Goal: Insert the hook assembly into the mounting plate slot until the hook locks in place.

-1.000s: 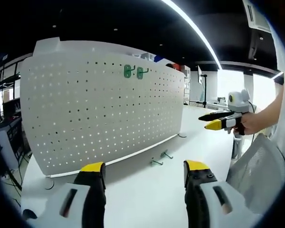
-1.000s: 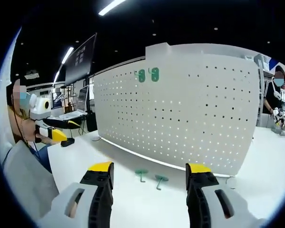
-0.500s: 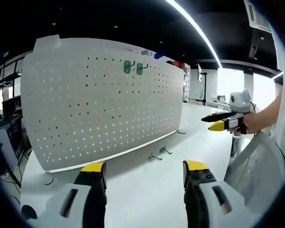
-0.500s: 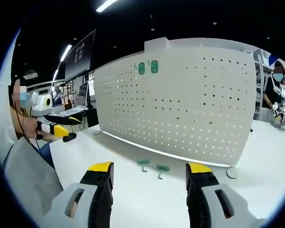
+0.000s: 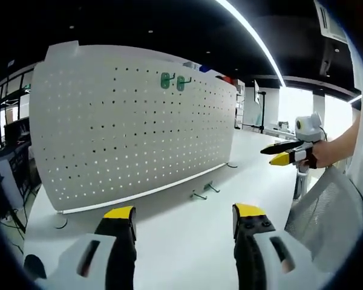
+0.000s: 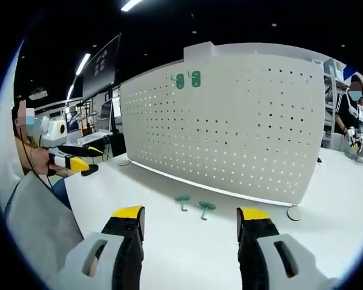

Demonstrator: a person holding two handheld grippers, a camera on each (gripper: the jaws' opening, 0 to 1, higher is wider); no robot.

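Observation:
A white perforated mounting plate [image 5: 133, 127] [image 6: 230, 127] stands upright on the white table. Two green hooks [image 5: 172, 80] [image 6: 187, 80] hang near its top edge. Two more green hooks [image 5: 204, 191] [image 6: 193, 204] lie loose on the table in front of the plate's foot. My left gripper [image 5: 181, 212] is open and holds nothing, well short of the loose hooks. My right gripper [image 6: 190, 212] is open too, just short of the loose hooks. The right gripper [image 5: 284, 154] also appears at the right of the left gripper view, and the left gripper [image 6: 72, 160] at the left of the right gripper view.
A grey mesh chair back [image 5: 327, 211] [image 6: 30, 223] sits between the two grippers. A person [image 6: 351, 121] stands at the far right behind the plate. Monitors and desks [image 6: 97, 121] lie beyond the table. White table surface [image 5: 181, 241] spreads in front of the plate.
Both views have drifted slightly; the plate and loose hooks sit a bit higher and farther in frame. Nothing on the table has moved, and both grippers stay open.

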